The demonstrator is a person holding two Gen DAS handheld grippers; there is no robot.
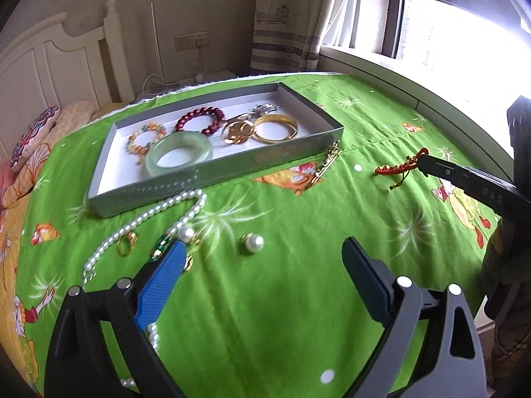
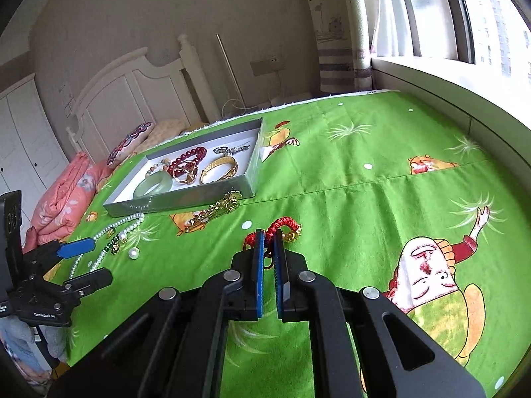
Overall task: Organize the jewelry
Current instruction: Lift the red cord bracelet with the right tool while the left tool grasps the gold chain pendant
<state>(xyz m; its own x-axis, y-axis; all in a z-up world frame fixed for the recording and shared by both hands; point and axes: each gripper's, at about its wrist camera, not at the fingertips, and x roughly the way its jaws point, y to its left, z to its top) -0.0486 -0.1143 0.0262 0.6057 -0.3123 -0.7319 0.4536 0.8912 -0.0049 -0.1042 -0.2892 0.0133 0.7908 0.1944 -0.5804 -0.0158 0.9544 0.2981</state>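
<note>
— Two grippers worked the green bedspread point(image 1: 298, 298). Positions?

— Left of the grey tray point(image 1: 292, 147), pearl necklace point(image 1: 159, 214) and loose pearl point(image 1: 254, 242) lay before the left gripper point(image 1: 265, 272), its jaws apart. Right of the tray, the right gripper point(image 2: 268, 235) pinched the red braided bracelet point(image 2: 282, 224).
</note>
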